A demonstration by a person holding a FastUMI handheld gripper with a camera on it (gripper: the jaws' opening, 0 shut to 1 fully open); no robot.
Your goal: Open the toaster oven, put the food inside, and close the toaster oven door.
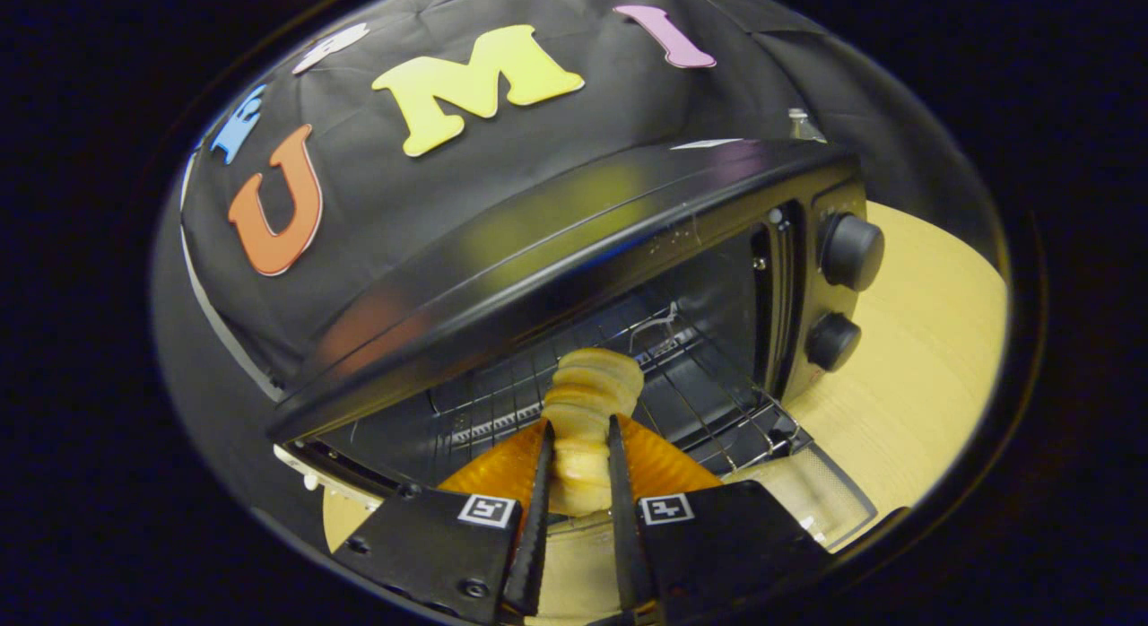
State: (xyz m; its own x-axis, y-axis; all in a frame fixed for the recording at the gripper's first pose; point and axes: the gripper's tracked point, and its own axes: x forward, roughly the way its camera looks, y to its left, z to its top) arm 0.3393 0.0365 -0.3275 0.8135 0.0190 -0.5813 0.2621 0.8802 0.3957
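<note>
The gripper [578,433] jaws are clenched on the ridged pastry [587,402], held at 12 o'clock before the open toaster oven [574,240], above its wire rack [708,384]; 2 knobs [850,251] at 2 o'clock.

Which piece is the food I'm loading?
Find the black toaster oven on the wooden table, its door open. At its mouth, over the wire rack, the tool grips the food: a pale, ridged bread-like piece.
</note>
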